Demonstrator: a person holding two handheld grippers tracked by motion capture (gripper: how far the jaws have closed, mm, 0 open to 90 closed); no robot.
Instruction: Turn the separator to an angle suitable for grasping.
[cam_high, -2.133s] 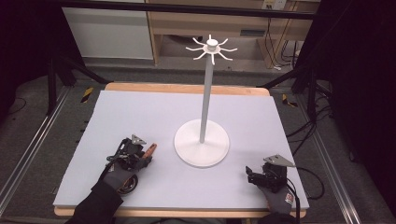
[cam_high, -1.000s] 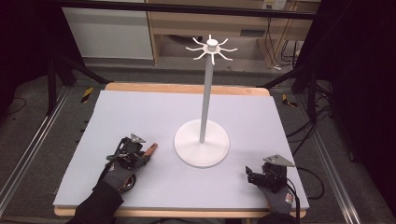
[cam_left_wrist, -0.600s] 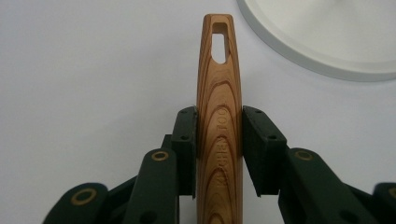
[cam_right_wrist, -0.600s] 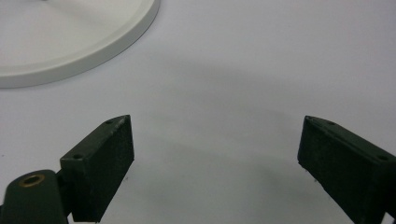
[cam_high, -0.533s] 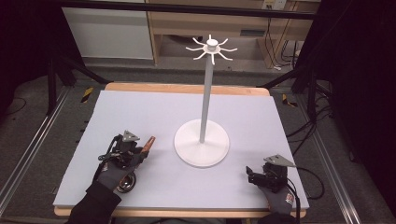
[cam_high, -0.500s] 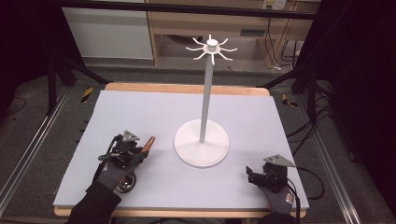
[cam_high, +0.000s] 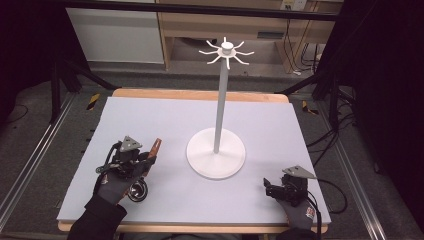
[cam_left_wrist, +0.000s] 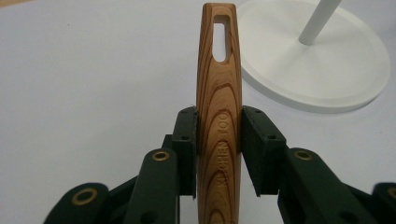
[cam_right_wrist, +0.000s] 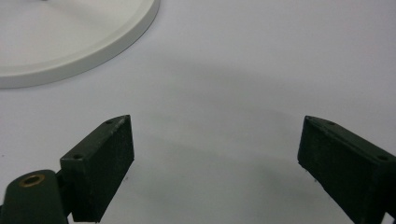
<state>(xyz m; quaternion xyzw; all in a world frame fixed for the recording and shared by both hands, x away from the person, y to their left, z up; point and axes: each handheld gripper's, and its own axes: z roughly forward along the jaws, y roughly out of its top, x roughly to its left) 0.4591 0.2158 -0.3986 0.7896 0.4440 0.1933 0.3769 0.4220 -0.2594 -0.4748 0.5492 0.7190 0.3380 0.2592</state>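
A wooden utensil handle with a slotted hanging hole at its tip stands between the jaws of my left gripper, which is shut on it. In the high view the handle pokes up and right out of the left gripper at the mat's front left, lifted off the mat. A white hanger stand with a round base, a tall pole and hooks at the top stands mid-table; its base lies just beyond the handle. My right gripper is open over bare mat, at the front right.
A pale lilac mat covers the wooden table. The stand's base rim lies to the upper left of the right gripper. Cables trail from the grippers. Dark frame rails and shelving surround the table.
The left gripper has risen off the mat with the wooden handle and shifted slightly left. The right gripper has stayed where it was.
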